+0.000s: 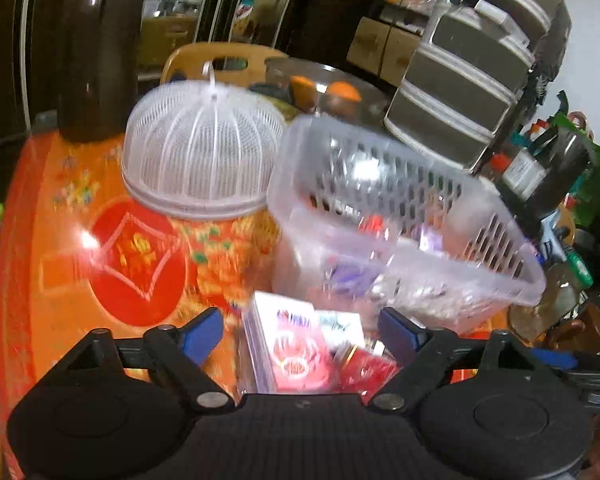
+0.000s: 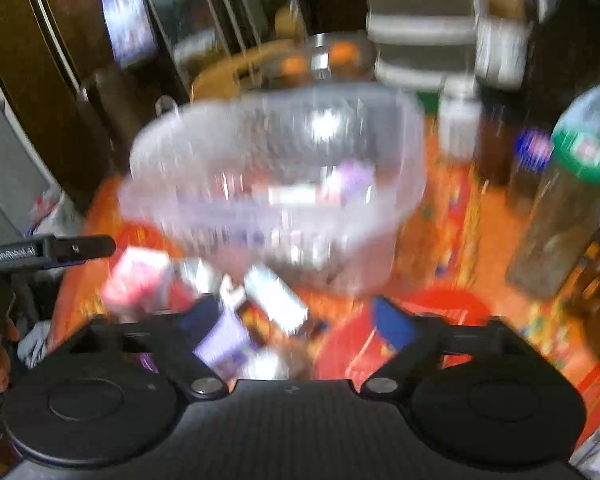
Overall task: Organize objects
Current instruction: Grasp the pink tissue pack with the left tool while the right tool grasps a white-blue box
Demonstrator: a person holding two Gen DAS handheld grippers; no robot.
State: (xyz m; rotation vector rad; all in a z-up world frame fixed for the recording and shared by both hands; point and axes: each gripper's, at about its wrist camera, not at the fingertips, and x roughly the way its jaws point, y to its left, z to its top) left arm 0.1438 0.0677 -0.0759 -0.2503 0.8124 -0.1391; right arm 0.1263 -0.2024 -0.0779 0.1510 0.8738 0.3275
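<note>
Basket [image 1: 400, 216] of clear perforated plastic (small cartons [image 1: 296, 352] before it), both grippers' jaws standing apart, gripping nothing.

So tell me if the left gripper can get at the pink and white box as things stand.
Probably yes: the left gripper is open, and the pink and white box lies between its fingers with nothing over it.

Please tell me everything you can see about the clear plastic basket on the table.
The clear plastic basket is rectangular, translucent, with rows of slots in its walls and a rolled rim. It stands upright on the orange patterned tablecloth, just right of the white mesh food cover. Small blurred items, red, purple and white, lie inside. Neither gripper touches it.
</note>
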